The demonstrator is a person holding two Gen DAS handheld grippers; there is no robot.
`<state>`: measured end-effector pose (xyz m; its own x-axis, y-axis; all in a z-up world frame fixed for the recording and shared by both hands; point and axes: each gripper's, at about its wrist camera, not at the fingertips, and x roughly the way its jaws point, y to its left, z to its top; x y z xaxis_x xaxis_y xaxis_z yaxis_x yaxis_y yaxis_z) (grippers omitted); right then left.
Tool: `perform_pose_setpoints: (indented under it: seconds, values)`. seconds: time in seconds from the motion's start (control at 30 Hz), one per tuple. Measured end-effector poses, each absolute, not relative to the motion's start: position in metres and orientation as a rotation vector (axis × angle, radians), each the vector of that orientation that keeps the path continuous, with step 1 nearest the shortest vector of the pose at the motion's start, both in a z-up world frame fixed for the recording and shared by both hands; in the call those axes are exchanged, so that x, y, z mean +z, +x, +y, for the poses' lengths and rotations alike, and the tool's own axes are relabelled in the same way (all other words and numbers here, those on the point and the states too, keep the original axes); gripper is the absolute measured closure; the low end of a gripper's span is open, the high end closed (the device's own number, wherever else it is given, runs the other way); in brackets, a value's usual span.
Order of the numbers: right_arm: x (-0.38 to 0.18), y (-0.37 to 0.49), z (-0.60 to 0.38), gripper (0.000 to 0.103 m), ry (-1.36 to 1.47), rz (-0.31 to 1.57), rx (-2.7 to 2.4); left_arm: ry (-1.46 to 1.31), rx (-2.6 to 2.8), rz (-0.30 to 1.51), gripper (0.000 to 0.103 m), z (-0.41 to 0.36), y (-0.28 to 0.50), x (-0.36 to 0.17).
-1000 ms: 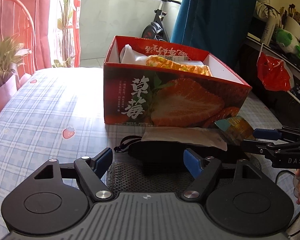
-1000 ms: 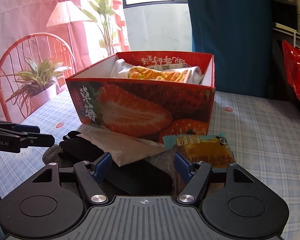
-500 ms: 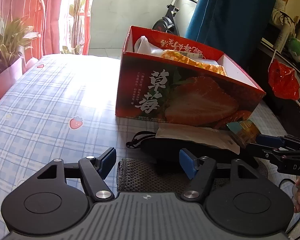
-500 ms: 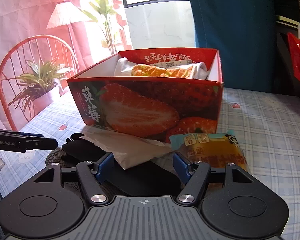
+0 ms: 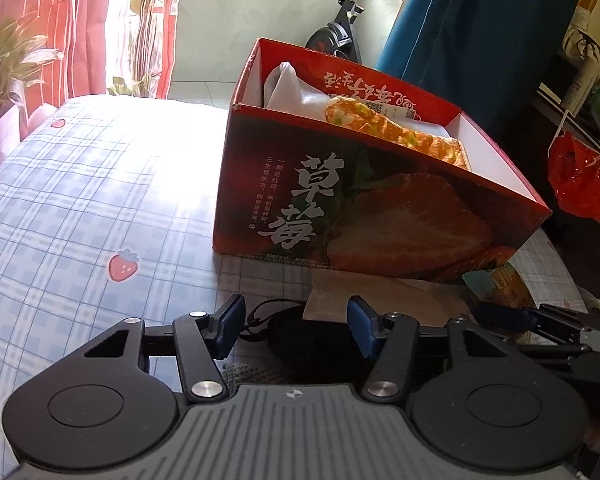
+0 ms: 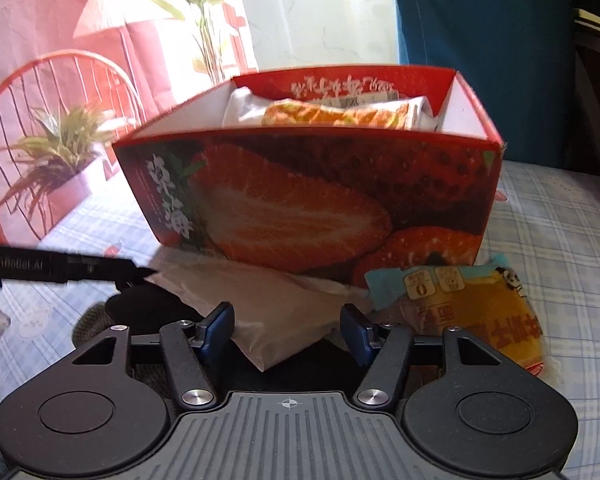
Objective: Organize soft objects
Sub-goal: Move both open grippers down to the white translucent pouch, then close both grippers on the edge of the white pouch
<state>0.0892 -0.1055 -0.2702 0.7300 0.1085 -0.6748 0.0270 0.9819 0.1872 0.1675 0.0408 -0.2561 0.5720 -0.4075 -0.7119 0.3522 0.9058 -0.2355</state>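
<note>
The brown paper-like pouch [image 6: 276, 308] lies flat against the near wall of the strawberry box [image 6: 308, 200], on top of a black pouch [image 5: 312, 336], with a yellow snack packet [image 6: 468, 312] just to its right. Both grippers are in the approach step. The left gripper [image 5: 296, 328] and the right gripper [image 6: 287, 334] have just been narrowing, yet the jaws stand spread with the pouch between them, unpinched. Next, I judge, they must close on the pouch's ends and lift it into the box beside the 2 wrapped items [image 5: 396, 128].
</note>
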Motion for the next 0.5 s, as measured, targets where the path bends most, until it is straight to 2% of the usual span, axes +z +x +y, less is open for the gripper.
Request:
perform_pose_setpoints:
  seconds: [0.5]
  values:
    - [-0.286, 0.088, -0.115, 0.048, 0.277, 0.767, 0.07, -0.06, -0.545, 1.03, 0.047, 0.004, 0.234, -0.285]
